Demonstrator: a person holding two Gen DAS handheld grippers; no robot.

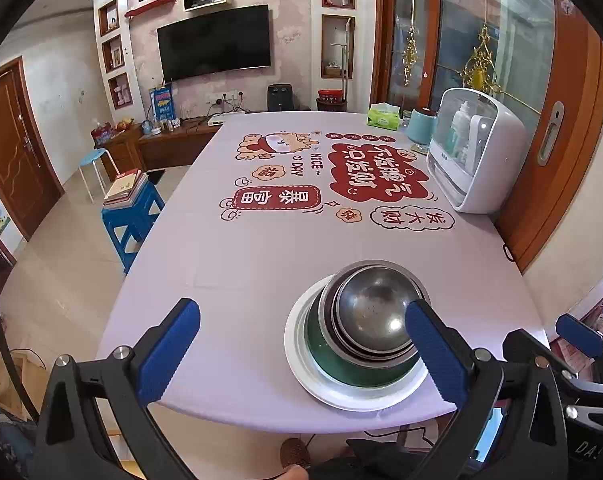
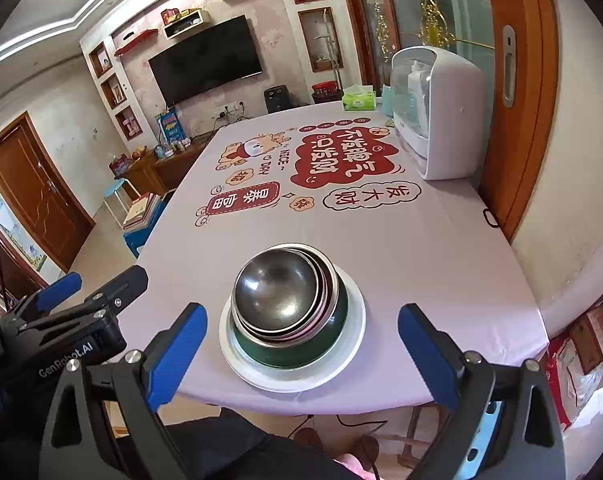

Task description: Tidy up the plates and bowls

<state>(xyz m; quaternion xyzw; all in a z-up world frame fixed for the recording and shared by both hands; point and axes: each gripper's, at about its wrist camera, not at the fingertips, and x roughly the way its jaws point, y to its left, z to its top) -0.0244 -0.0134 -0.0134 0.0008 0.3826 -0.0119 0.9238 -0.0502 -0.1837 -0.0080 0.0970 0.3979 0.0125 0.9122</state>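
Since the nested steel bowls [image 2: 285,300] on the white round plate [image 2: 353,332] sit dead centre ahead of your right gripper [image 2: 299,354], it's better placed. Your left gripper [image 1: 301,354] sits off to the stack's left, and both grippers are wide apart, holding nothing.

A home living and dining room: a wall-mounted television [image 1: 214,42] sits among display niches over a low wooden media cabinet [image 1: 169,146], and a cartoon-printed cloth covers the dining surface [image 1: 261,248], which carries a tissue box [image 1: 383,116] and a countertop bottle sterilizer [image 1: 475,152].
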